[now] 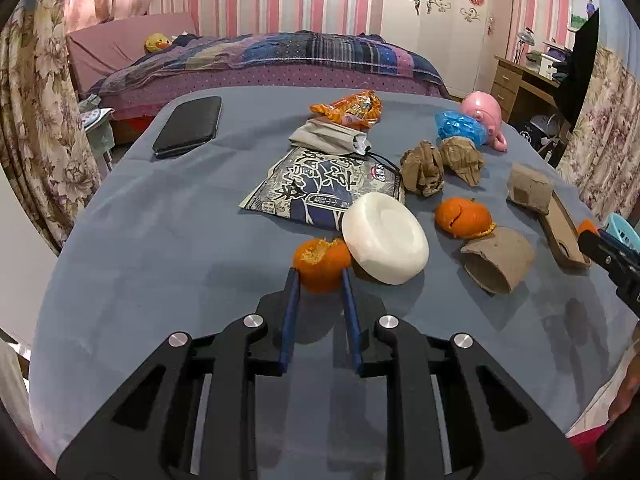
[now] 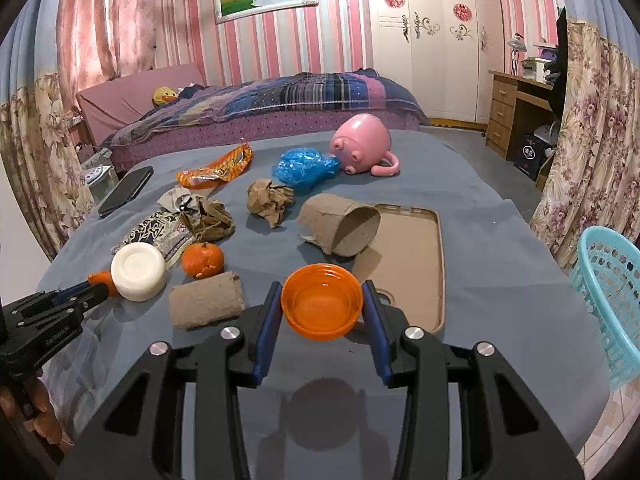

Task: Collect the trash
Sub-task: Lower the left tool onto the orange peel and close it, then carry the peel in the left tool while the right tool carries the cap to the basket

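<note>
On the blue-grey tablecloth (image 1: 160, 240) my left gripper (image 1: 319, 276) is shut on a piece of orange peel (image 1: 320, 266), its blue fingers pressing both sides. The peel leans against a white round lid (image 1: 384, 238). From the right wrist view, the left gripper (image 2: 96, 290) comes in at the far left with the peel (image 2: 100, 279) at its tips. My right gripper (image 2: 322, 296) holds an orange bottle cap (image 2: 322, 306) above the cloth, hollow side up. Another peeled orange skin (image 1: 462, 216) lies to the right of the lid.
Cardboard tubes (image 2: 206, 298), crumpled brown paper (image 2: 268, 200), a blue plastic bag (image 2: 304, 166), snack wrappers (image 1: 348, 108) and a pink mug (image 2: 362, 144) lie scattered. A black phone (image 1: 188, 126) lies far left, a beige phone case (image 2: 408, 256) right. A teal basket (image 2: 608, 296) stands off the right edge.
</note>
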`<act>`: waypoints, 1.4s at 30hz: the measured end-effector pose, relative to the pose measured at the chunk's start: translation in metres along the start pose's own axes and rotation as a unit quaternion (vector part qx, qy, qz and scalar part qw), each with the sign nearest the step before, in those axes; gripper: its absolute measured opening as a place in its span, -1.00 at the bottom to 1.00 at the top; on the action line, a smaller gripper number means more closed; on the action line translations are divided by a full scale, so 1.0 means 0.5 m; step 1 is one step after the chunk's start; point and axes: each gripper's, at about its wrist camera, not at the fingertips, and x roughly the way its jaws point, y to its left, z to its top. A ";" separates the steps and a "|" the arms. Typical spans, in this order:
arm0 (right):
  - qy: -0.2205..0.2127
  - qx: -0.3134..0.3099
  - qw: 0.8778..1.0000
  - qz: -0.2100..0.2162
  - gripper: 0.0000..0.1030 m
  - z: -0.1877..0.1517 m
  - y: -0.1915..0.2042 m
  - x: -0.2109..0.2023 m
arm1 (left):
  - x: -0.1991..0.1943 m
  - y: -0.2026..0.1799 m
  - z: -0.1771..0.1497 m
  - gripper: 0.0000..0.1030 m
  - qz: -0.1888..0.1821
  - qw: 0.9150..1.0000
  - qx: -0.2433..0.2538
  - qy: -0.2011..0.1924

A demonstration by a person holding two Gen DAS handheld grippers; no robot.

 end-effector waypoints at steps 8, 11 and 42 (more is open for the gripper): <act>0.007 -0.004 1.000 -0.006 -0.22 -0.003 0.001 0.006 | 0.021 0.008 -0.005 -0.09 -0.002 1.000 -0.009 0.020; 0.009 -0.004 1.000 -0.006 -0.22 -0.002 0.001 0.009 | 0.024 0.018 -0.007 0.20 0.003 1.000 -0.020 0.022; -0.018 -0.023 1.000 0.000 -0.22 0.017 -0.008 -0.038 | -0.054 -0.002 0.004 -0.48 0.066 0.998 0.013 -0.015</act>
